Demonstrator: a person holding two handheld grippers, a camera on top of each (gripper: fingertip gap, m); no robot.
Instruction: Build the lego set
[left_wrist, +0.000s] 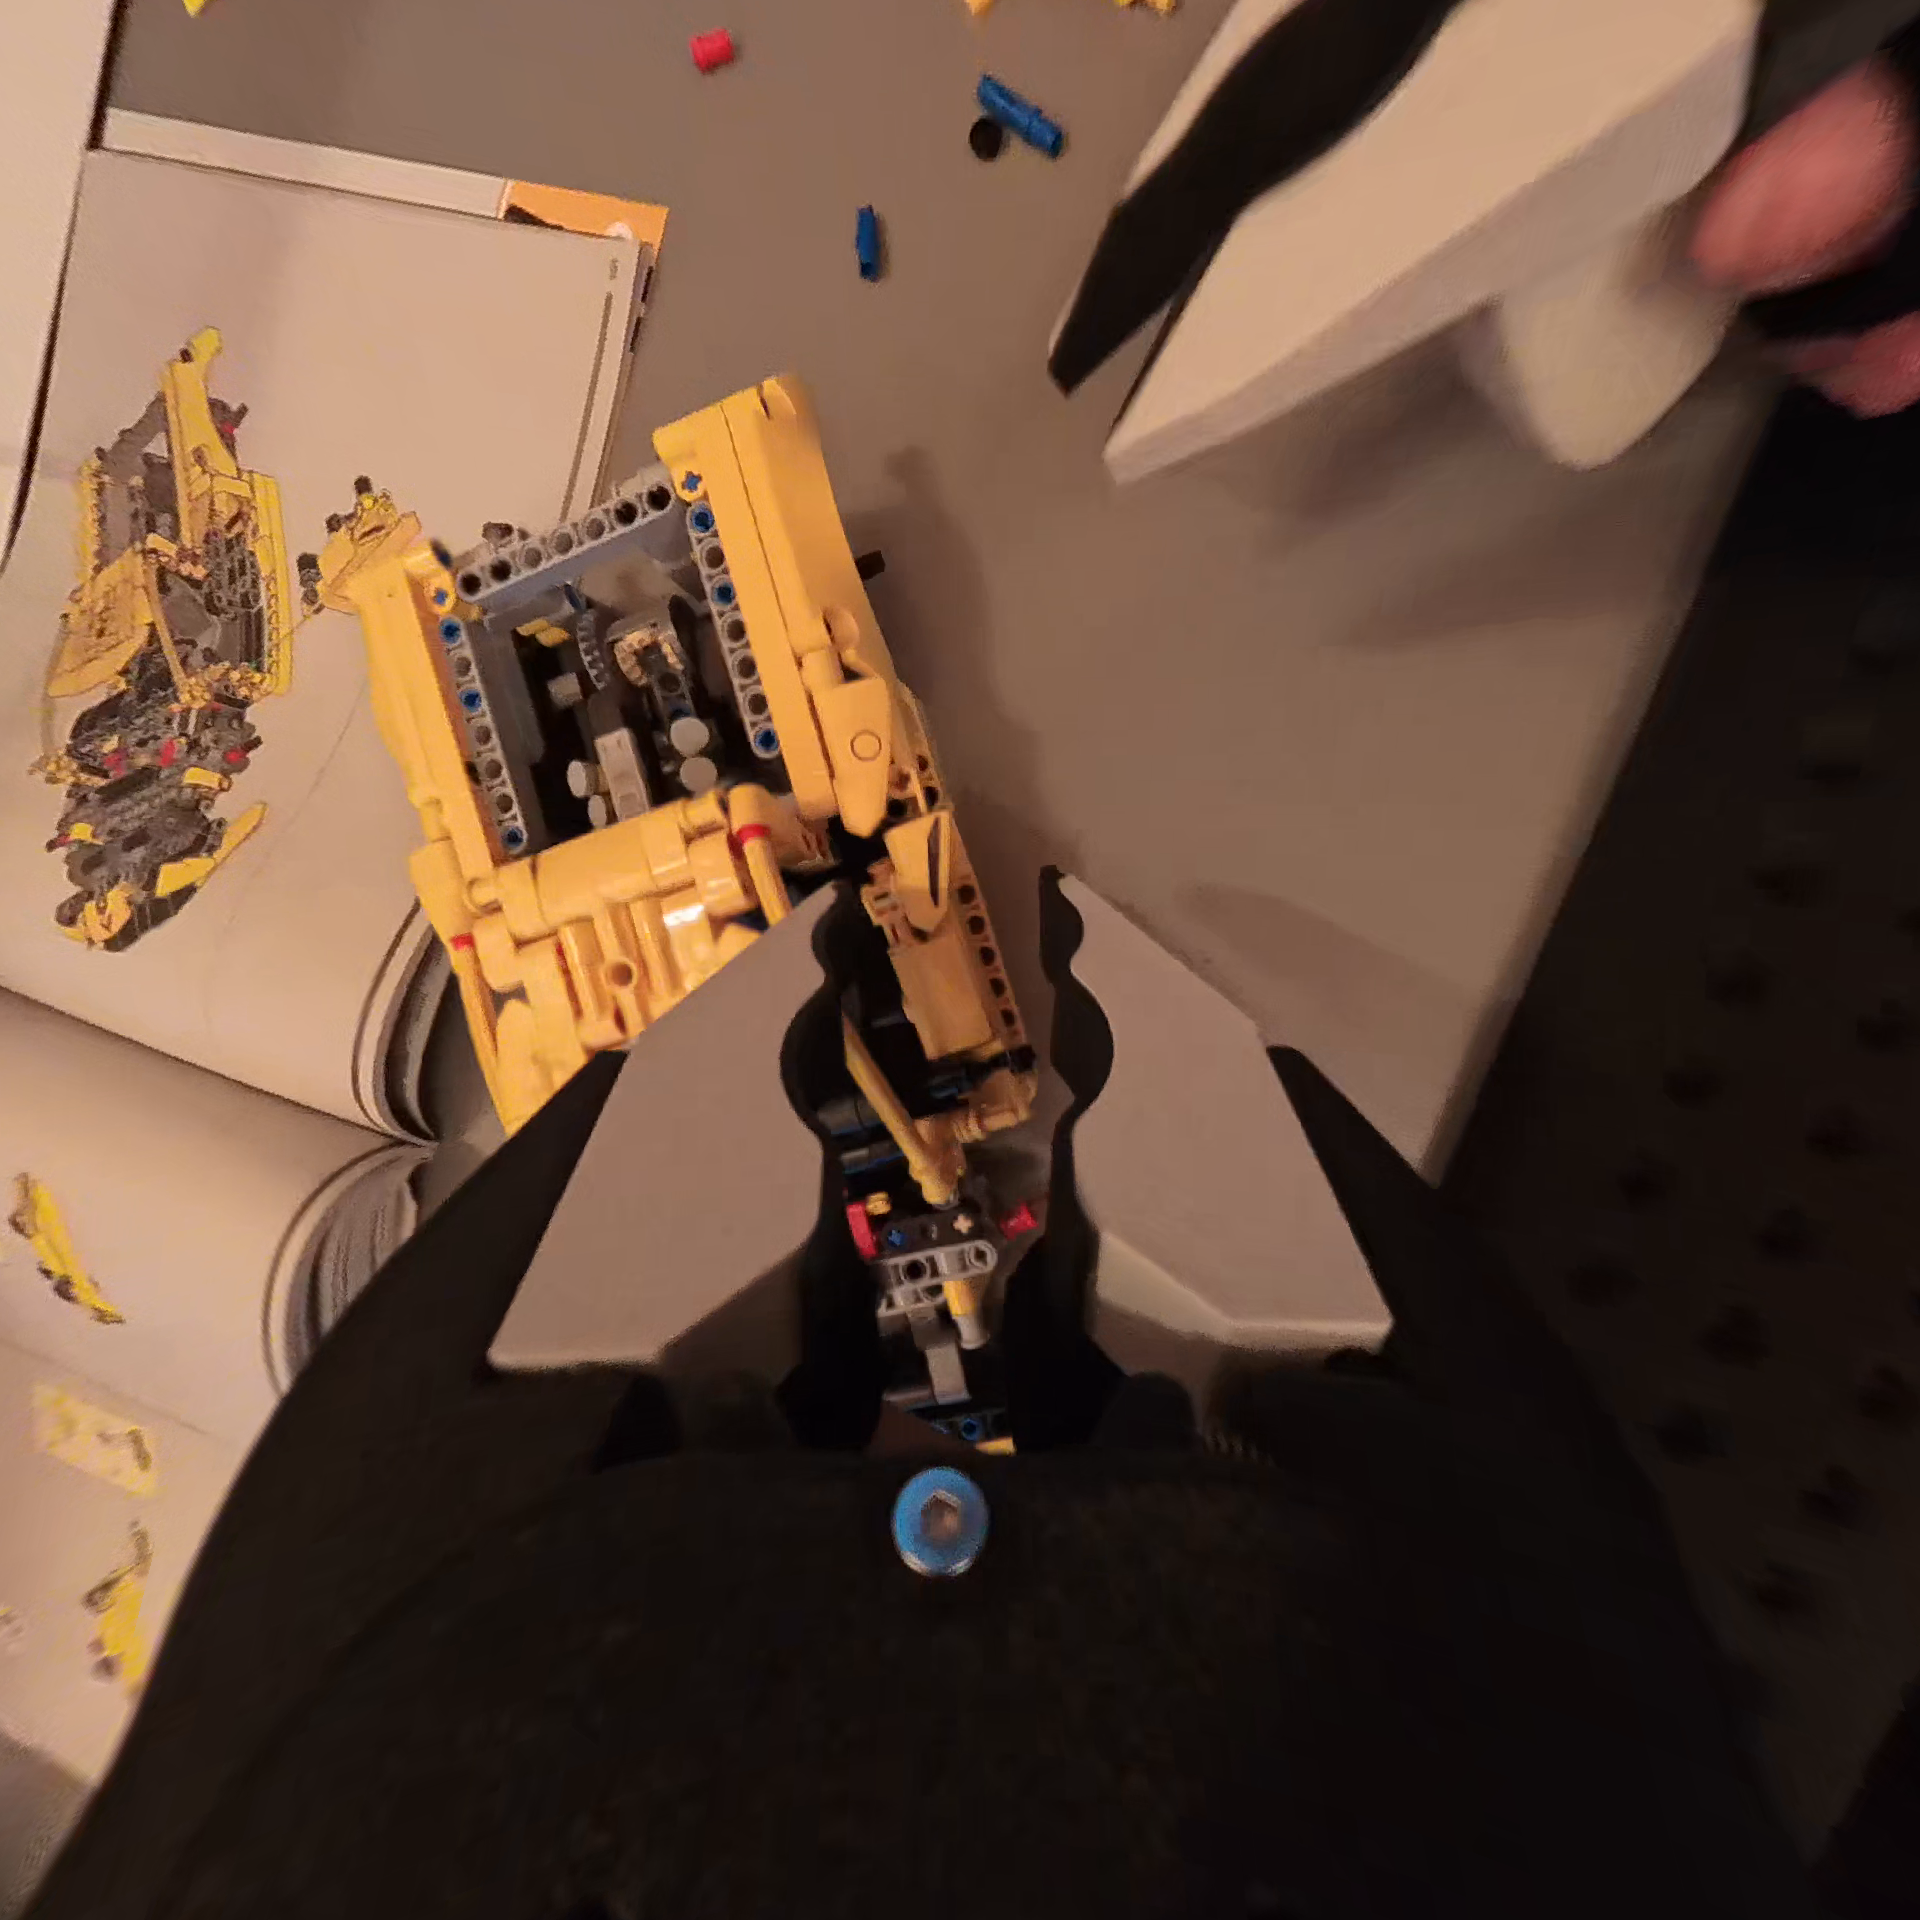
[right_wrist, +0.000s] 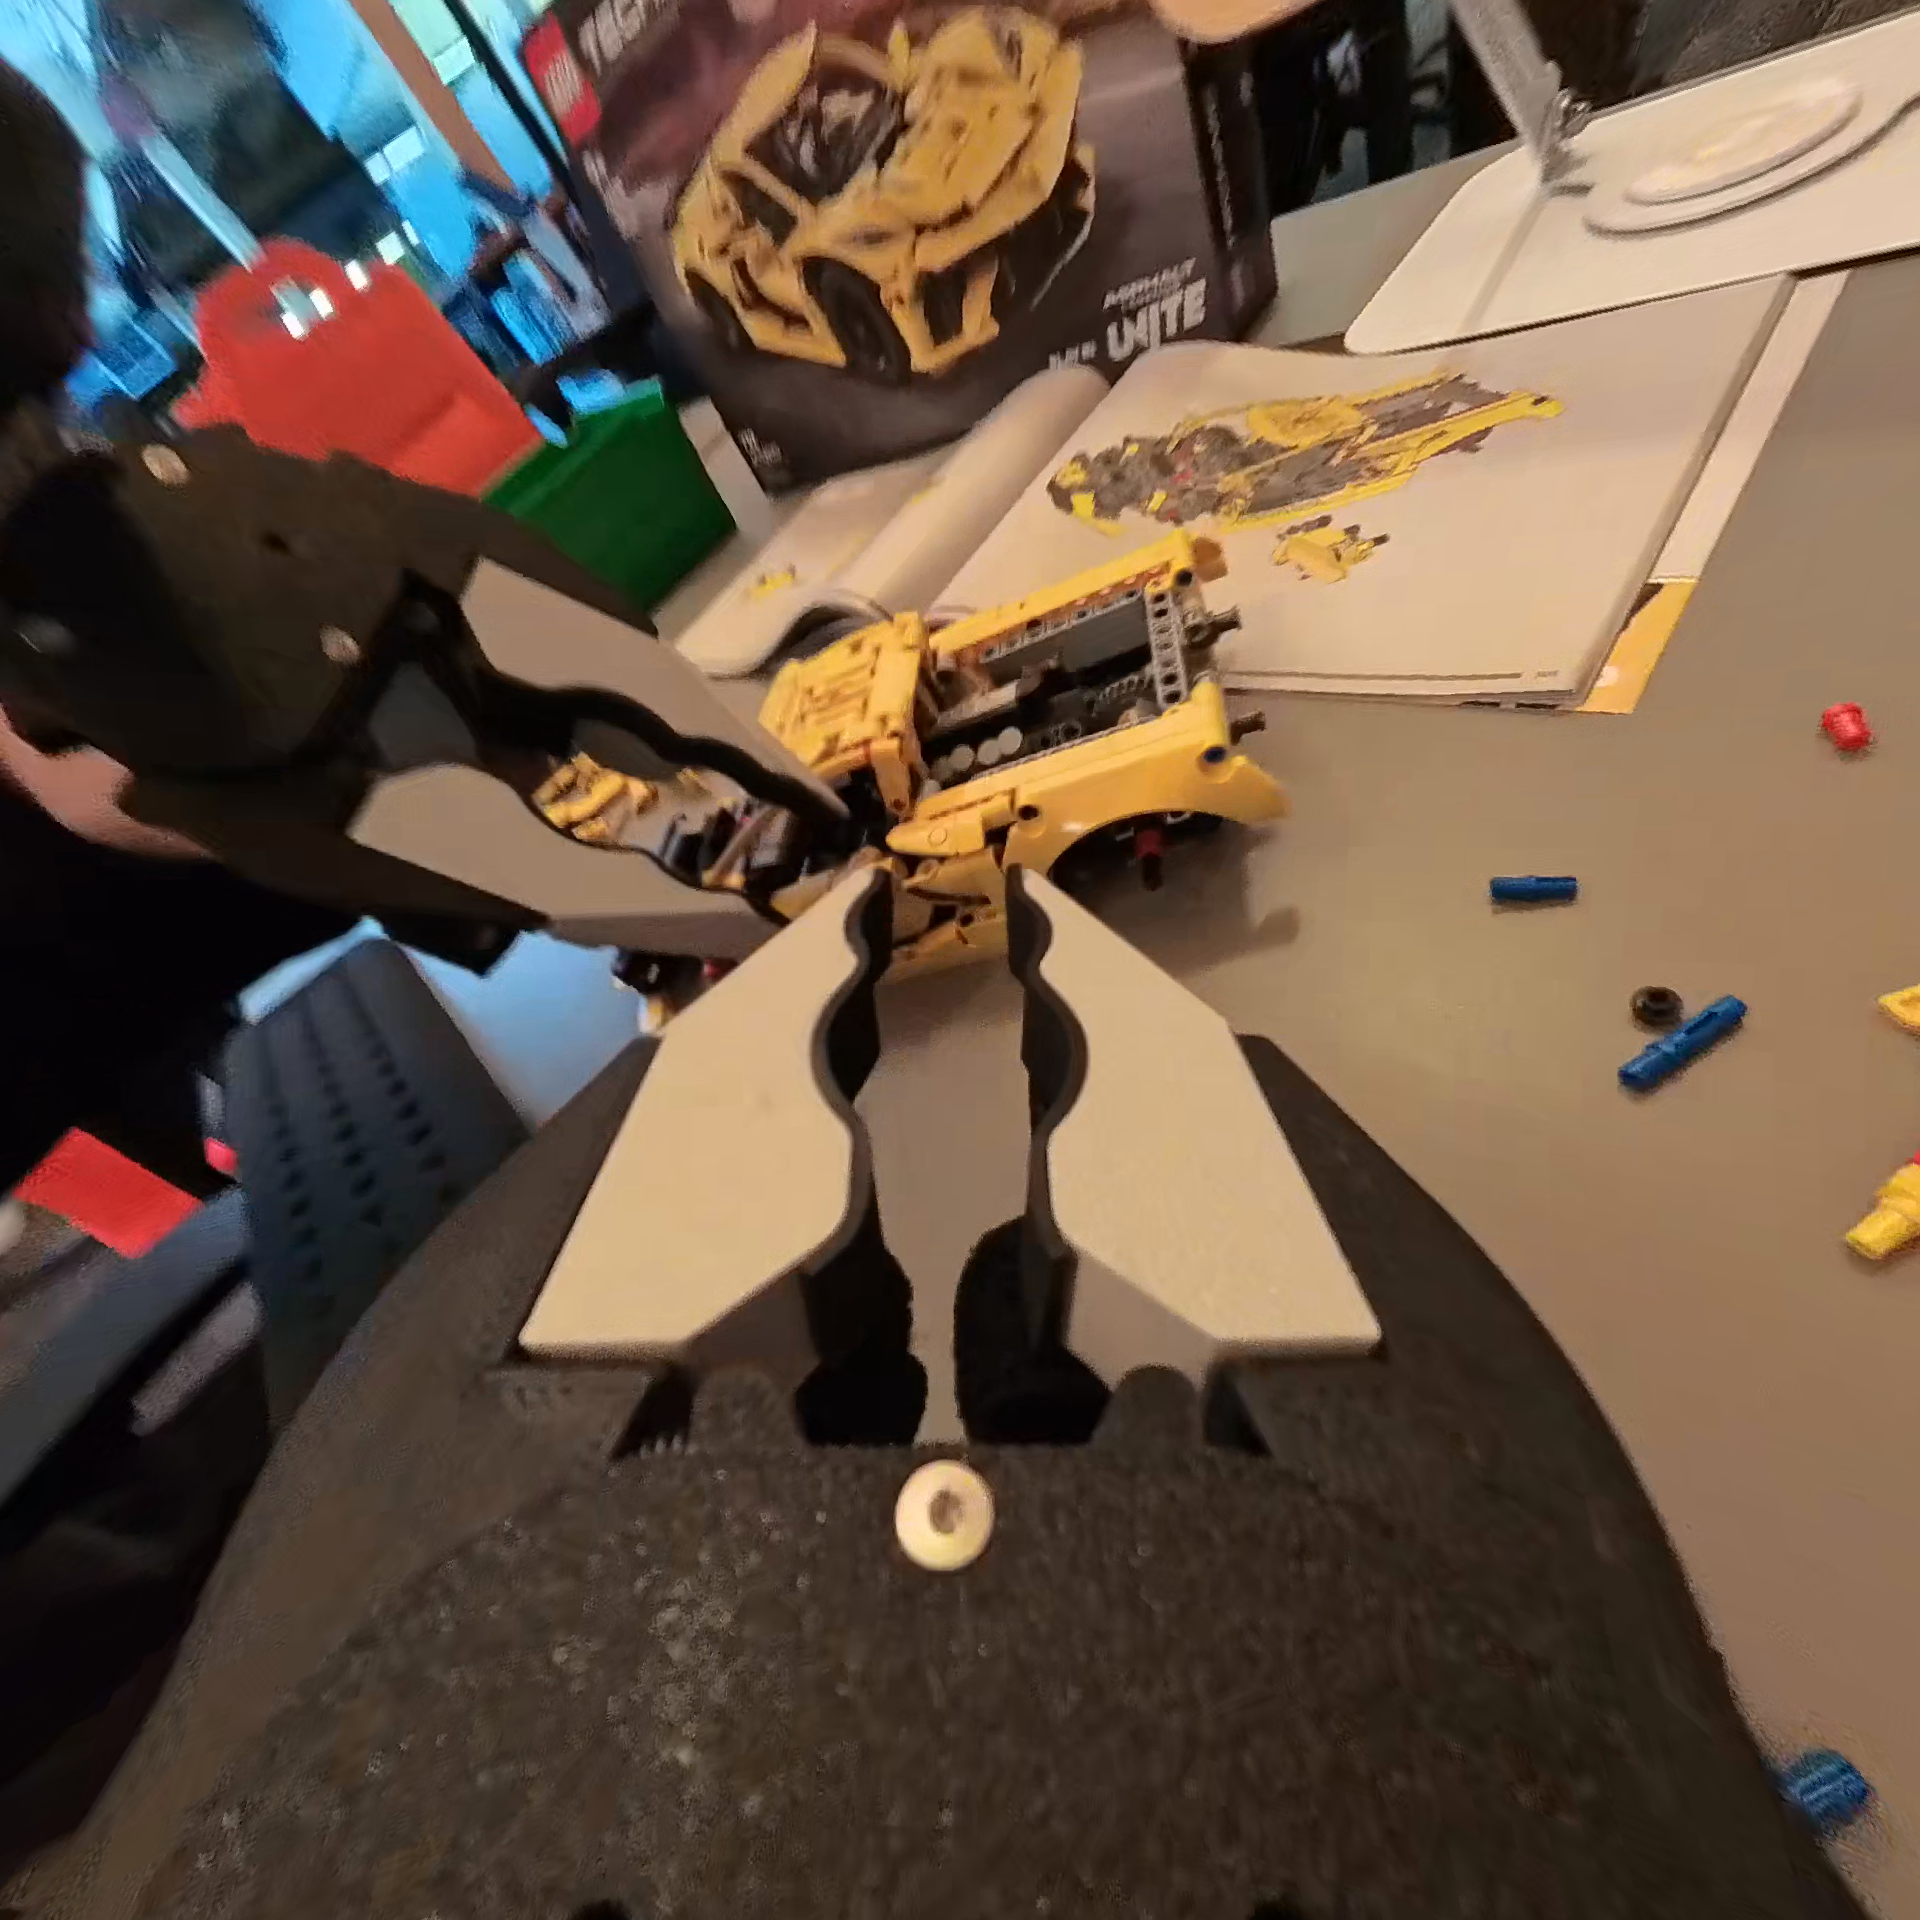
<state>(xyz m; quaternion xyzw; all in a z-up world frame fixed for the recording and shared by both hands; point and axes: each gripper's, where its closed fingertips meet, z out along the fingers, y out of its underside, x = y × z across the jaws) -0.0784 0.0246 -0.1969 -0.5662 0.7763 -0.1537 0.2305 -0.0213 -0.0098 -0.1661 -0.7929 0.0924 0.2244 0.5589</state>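
Note:
A half-built yellow lego car (left_wrist: 665, 727) lies on the grey table, its grey beam frame and inner parts open on top. My left gripper (left_wrist: 940, 894) is shut on the car's narrow end, with the chassis between its fingers. In the right wrist view the car (right_wrist: 1091, 727) sits mid-table and the left gripper (right_wrist: 805, 862) clasps it from the left. My right gripper (right_wrist: 948, 883) is open and empty, its tips just short of the car's yellow side panel. It shows blurred at the top right of the left wrist view (left_wrist: 1101, 405).
An open instruction booklet (right_wrist: 1351, 540) lies behind the car, with the set's box (right_wrist: 935, 208) beyond it. Loose blue pins (right_wrist: 1532, 888), a red piece (right_wrist: 1847, 725), a black ring (right_wrist: 1655, 1004) and yellow parts (right_wrist: 1886, 1221) lie to the right. The table edge and dark floor (left_wrist: 1766, 1039) are on the right. Tip to tip, the grippers are about 8 cm apart. It is some 20 cm from my right tips to the red piece (right_wrist: 1847, 725). Seen from the left wrist view (left_wrist: 710, 44) as well.

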